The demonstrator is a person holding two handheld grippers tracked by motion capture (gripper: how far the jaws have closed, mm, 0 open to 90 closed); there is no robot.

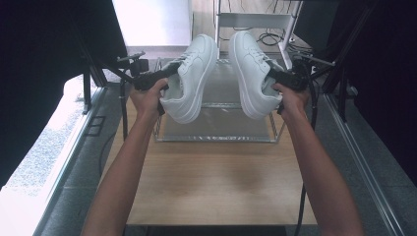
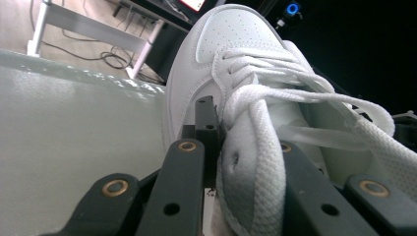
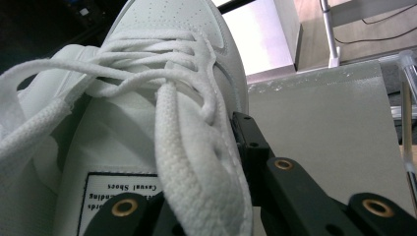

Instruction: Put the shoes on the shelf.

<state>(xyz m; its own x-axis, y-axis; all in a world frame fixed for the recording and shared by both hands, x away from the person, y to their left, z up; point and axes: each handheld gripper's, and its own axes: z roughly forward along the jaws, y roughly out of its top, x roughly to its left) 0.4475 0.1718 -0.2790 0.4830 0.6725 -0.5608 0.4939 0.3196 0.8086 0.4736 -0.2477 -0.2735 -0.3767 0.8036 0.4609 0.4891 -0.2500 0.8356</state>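
You hold a white sneaker in each gripper, both lifted above the clear tray point(image 1: 216, 139) that sits at the far end of the wooden table point(image 1: 216, 182); the tray's floor under them looks bare, with nothing lying in it that you can make out from the high view.

Your left gripper point(image 1: 156, 77) is clamped on the left shoe point(image 1: 192, 78); in the left gripper view its jaws pinch the shoe's side wall point(image 2: 246, 177) by the collar, one jaw outside and one inside the opening, with the laces point(image 2: 275, 98) draped across; the toe points away from you and tilts toward the middle.

Your right gripper point(image 1: 285, 78) grips the right shoe point(image 1: 253, 73) the same way; in the right gripper view the jaws close on the collar edge point(image 3: 206, 167), the tongue label point(image 3: 123, 189) showing just inside.

The two shoes hang side by side, close but apart, soles turned toward each other; your hands point(image 1: 147, 98) are at the tray's outer edges.
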